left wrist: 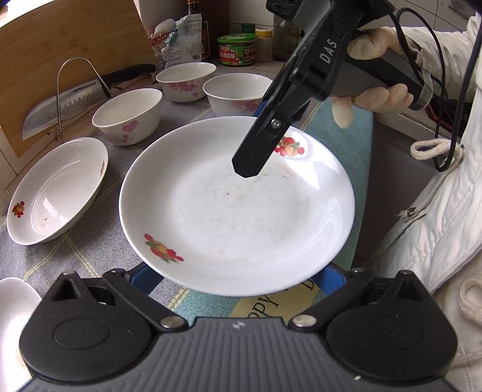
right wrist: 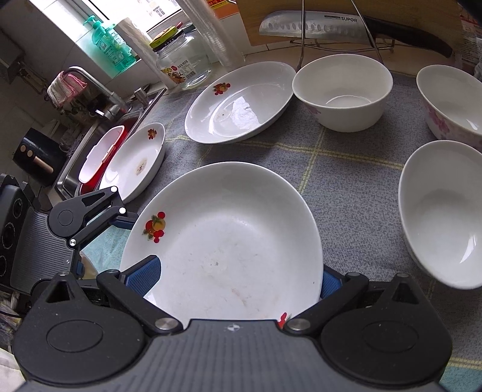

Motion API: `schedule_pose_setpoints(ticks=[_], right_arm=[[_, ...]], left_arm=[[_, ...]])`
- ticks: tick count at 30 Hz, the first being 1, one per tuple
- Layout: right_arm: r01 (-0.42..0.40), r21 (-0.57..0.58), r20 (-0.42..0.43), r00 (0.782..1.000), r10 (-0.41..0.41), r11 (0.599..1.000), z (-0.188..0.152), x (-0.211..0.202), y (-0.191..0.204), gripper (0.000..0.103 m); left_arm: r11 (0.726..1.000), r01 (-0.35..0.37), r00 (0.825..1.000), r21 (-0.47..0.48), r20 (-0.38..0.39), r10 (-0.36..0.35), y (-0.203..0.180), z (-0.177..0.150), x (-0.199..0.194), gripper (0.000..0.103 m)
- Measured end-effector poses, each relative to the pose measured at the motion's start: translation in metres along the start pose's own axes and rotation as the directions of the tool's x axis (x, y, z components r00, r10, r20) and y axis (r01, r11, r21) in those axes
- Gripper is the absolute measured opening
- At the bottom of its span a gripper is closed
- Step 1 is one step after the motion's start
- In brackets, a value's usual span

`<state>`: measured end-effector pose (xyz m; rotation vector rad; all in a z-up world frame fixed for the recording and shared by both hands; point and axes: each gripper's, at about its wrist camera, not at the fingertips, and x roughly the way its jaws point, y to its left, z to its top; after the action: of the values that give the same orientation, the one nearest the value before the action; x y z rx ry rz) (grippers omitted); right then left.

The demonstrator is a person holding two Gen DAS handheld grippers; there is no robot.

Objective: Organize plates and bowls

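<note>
A large white plate (left wrist: 235, 211) with fruit decals lies over the cloth, and its middle is smeared. My left gripper (left wrist: 238, 277) is open, its blue pads (left wrist: 144, 279) tucked under the plate's near rim. My right gripper (left wrist: 256, 144) comes in from the upper right and straddles the far rim by a decal, one finger above and one below. In the right wrist view the same plate (right wrist: 229, 235) runs slantwise between the wide-apart fingers of my right gripper (right wrist: 236, 279), and the left gripper (right wrist: 114, 217) shows at the plate's left edge. I cannot tell whether the plate is off the cloth.
A second plate (right wrist: 238, 102) and a third plate (right wrist: 135, 159) lie toward the sink (right wrist: 75, 169). Three flowered bowls (right wrist: 342, 90) (right wrist: 452, 102) (right wrist: 442, 211) stand on the grey checked cloth (right wrist: 346, 169). A knife (right wrist: 316, 25) on a wire rack, jars and bottles line the back. A gloved hand (left wrist: 376, 39) holds the right gripper.
</note>
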<state>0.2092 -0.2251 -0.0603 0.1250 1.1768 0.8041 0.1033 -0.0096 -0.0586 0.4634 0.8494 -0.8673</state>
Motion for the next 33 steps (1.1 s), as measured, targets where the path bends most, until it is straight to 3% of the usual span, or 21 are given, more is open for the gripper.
schedule_pose_setpoints(ticks=[10,33], right_arm=[[0.023,-0.006,0.014,1.000,-0.023,1.000,0.018,0.017,0.033,0.103],[-0.026,-0.128,-0.013,1.000,0.024,0.991,0.086,0.101,0.126,0.103]], left_arm=[[1.000,0.004,1.000,0.001,0.017,-0.004,0.032,-0.018,-0.023,0.101],[0.989,-0.094,0.995,-0.114,0.013,0.096,0.098,-0.091,-0.087,0.101]])
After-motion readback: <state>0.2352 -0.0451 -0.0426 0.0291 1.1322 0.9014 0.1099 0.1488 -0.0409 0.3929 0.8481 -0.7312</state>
